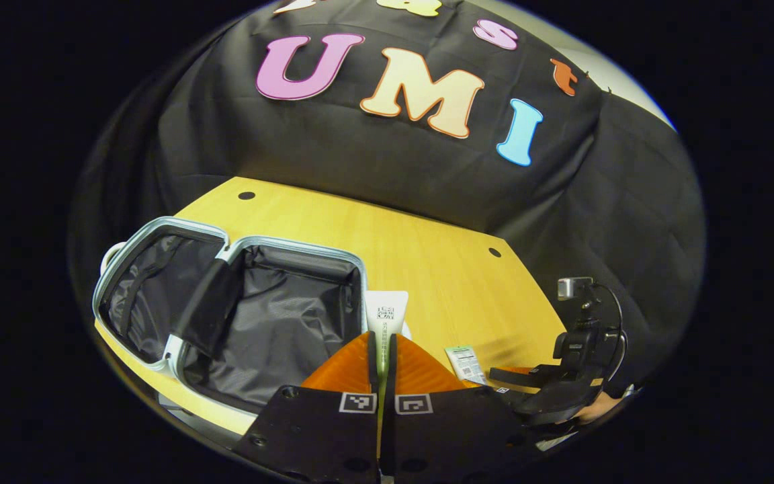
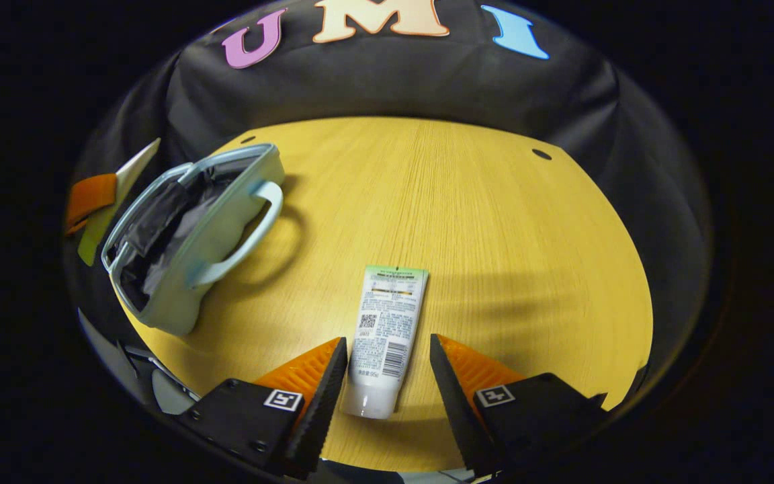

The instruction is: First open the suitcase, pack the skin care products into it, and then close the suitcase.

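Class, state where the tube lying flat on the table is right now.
In the right gripper view, the tube lies on the table between the open right gripper fingers, right of the open suitcase.

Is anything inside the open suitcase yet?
The suitcase shows dark lining, a strap and a divider flap, no products. The near corner is hidden behind the left gripper, which holds a tube.

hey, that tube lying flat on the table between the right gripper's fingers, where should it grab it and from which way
Probably across the tube body just above its cap end, coming down from above. It lies flat on the table, lengthwise between the open right gripper, so the fingers can close on its two long edges.
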